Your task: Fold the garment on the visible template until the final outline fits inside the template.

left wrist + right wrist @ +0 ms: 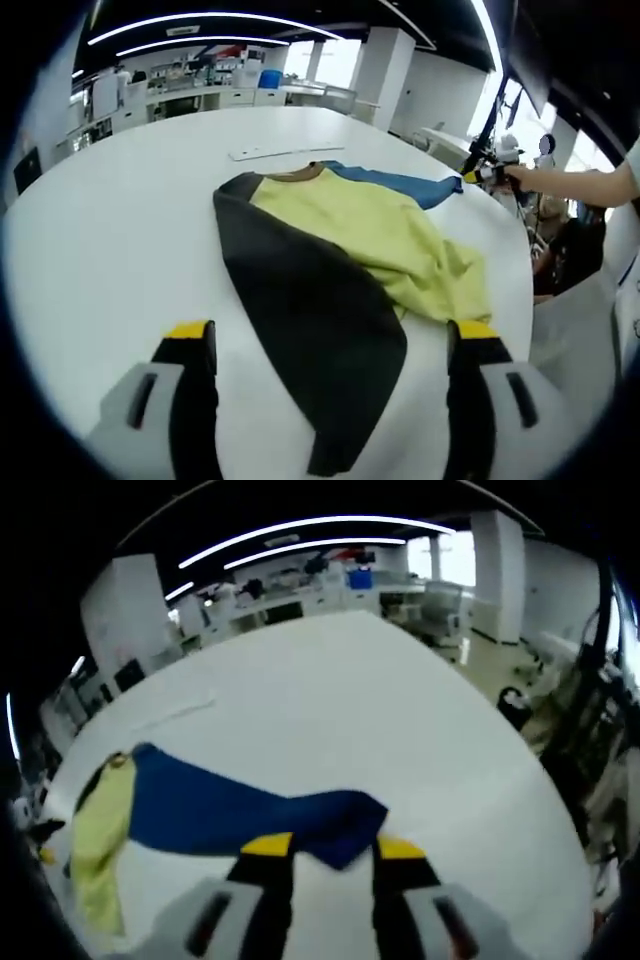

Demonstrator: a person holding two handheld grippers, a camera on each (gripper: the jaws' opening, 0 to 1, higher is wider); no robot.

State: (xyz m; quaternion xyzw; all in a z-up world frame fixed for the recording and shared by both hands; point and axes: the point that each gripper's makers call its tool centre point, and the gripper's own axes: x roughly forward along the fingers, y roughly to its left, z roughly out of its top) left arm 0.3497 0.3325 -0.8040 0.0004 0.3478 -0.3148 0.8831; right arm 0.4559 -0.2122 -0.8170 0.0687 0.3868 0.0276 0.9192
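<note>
- On the white round table [120, 230], lay a yellow, black and blue cloth shirt [340, 250], black sleeve [310, 320] near, blue sleeve [240, 815] stretched far right.
- Judged barely begun: no fold finished, both sleeves left to turn in.
- Hovered low, left gripper [335, 350] spread wide over the black sleeve, empty.
- Reached, right gripper [330, 850] narrow at the blue sleeve's tip; grip could not be told.
</note>
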